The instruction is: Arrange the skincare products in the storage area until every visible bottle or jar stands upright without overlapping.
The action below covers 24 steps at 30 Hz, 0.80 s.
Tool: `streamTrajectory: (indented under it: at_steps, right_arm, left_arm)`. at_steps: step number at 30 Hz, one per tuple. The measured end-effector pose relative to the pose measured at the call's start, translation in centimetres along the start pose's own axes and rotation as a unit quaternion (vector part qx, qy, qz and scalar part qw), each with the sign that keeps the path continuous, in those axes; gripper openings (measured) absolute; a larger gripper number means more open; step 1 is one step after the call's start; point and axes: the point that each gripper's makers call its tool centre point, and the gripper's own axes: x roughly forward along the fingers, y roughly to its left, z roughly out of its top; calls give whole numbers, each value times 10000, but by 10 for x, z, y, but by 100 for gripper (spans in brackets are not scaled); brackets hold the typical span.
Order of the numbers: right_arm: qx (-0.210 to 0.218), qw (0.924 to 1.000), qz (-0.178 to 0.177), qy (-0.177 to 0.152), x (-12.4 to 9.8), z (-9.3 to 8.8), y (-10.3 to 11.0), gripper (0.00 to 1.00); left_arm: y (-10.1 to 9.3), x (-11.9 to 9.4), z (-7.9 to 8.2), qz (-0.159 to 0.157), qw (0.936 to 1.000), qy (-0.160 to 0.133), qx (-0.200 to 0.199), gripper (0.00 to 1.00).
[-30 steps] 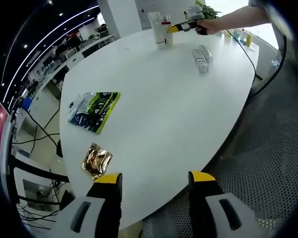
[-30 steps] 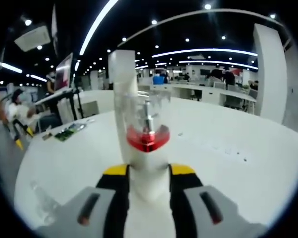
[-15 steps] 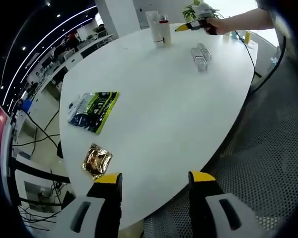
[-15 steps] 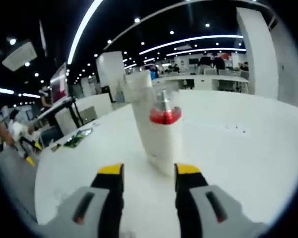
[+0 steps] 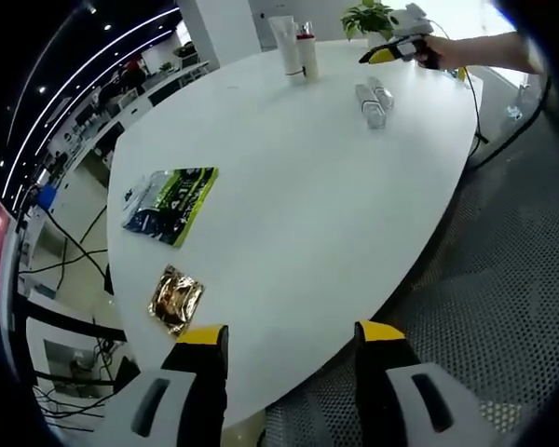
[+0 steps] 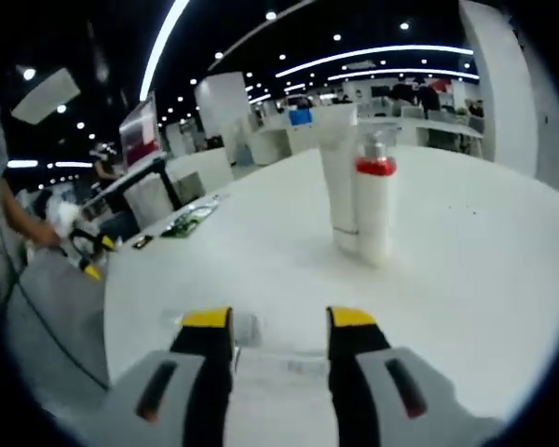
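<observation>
Two upright containers, a white tube (image 5: 282, 45) and a red-collared pump bottle (image 5: 307, 54), stand touching at the far end of the white table (image 5: 298, 214) in our left gripper view, well ahead of the left gripper (image 5: 290, 341), whose yellow-tipped jaws are spread with nothing between them. Since a second ago the right gripper (image 5: 384, 54), held in a hand (image 5: 444, 51), has pulled away from the pair; it was at the bottle then and now hangs off to their right, beyond two clear bottles (image 5: 373, 99) that lie on their sides together. Nearer our left jaw lie a green-and-black packet (image 5: 166, 203) and a gold foil sachet (image 5: 175, 299); any print on them is too small to read. In our right gripper view, the pump bottle (image 6: 374, 209) that sat between the jaws a second ago now stands free, ahead and slightly right of the right gripper (image 6: 279, 322), touching the white tube (image 6: 338, 177) on its left; we can read no label on either. The jaws are apart and released, and a clear bottle (image 6: 270, 349) lies on the table (image 6: 447, 279) just at and between their tips, not gripped. Far off to the left, the left gripper (image 6: 86, 250) shows by the table's edge.
</observation>
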Motion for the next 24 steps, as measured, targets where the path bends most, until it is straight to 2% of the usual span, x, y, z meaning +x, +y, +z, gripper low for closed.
streamTrajectory:
  at_steps: [8,10,12,15,18,20,22,24]
  right_arm:
    - [-829,9944,360,550,9,-7,35,43]
    - [-1082,9909,434,666,14,-6,42,44]
    - [-1400,9850,506,879,20,-7,48,45]
    - [-1889,9721,684,1210,32,-12,57,45]
    - [-2427,9523,879,1628,45,-18,64,46]
    - [-2803,9376,867,1866,50,-19,64,43]
    - [-3053,9290,999,1840,57,-14,70,39]
    - [-3077,9258,1061,1922,61,-14,72,39]
  left_arm:
    - [0,1,-5,-29,10000,83,24,56]
    - [2,2,-8,-19,9999,133,-23,56]
    - [3,1,-7,-12,9999,61,-92,55]
    - [4,1,-7,8,9999,45,-136,55]
    - [4,1,-7,18,9999,68,-135,55]
    - [4,1,-7,21,9999,52,-136,55]
    - [5,1,-7,27,9999,37,-144,55]
    - [5,1,-7,37,9998,22,-194,54]
